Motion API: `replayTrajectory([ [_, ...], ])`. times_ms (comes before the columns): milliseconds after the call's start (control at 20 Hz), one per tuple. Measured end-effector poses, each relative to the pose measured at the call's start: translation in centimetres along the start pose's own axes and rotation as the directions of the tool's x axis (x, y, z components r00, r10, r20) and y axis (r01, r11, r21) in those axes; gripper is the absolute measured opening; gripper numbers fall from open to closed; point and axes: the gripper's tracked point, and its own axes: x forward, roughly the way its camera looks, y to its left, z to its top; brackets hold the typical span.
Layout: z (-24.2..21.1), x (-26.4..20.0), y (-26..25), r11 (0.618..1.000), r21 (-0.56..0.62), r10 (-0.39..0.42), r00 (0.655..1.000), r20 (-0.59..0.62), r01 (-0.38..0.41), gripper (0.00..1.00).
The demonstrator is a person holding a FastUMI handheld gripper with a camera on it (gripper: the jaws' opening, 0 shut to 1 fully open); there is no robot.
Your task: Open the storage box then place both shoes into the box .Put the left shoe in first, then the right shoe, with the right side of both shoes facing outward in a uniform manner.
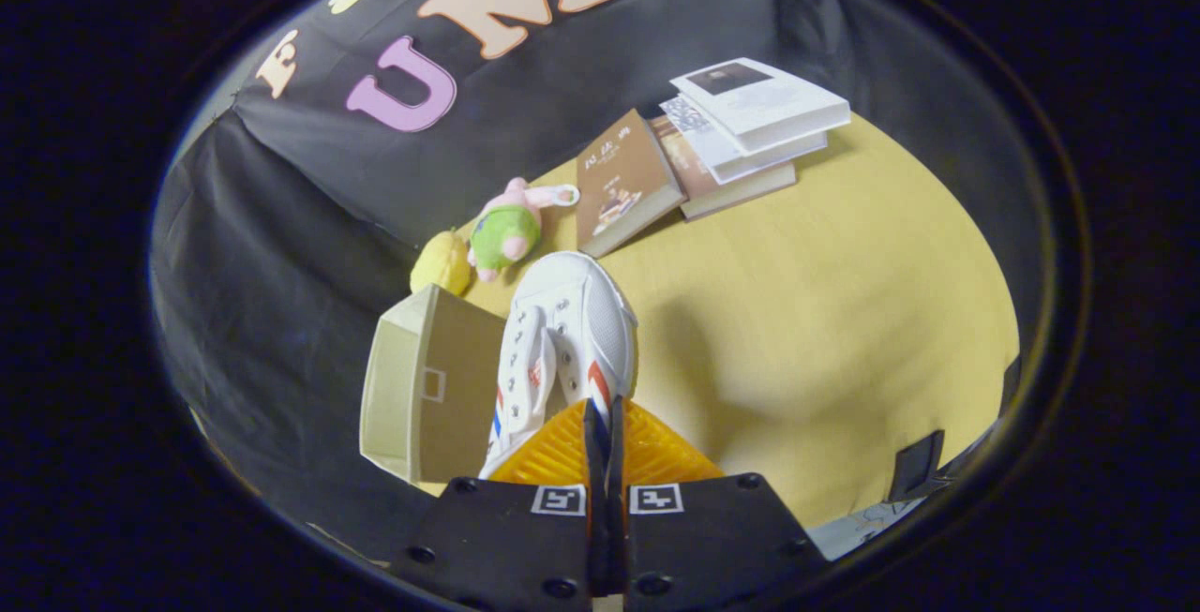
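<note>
White canvas with red and blue side stripes is what I have in the tongs: the gripper [605, 425] is clenched on the rim of a shoe [572, 340], its fingers nearly together and the toe pointing away from me. Just beside it to the left sits the beige storage box [427, 387] on the yellow table [825, 312]. Beyond them I see a plush toy [508, 230], a small yellow toy [442, 262] and a few books [722, 143] near the wall.
</note>
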Motion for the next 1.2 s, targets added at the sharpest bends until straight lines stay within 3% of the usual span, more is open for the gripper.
replayTrajectory([
  [400,-0.7,0.8,9.6,0.998,-0.013,0.057,0.998,0.012,-0.057,0.03],
  [900,-3.7,5.0,21.0,0.99,-0.058,0.125,0.992,-0.021,-0.126,0.03],
  [1200,-6.1,8.9,23.1,0.992,-0.094,0.075,0.996,-0.051,-0.079,0.03],
])
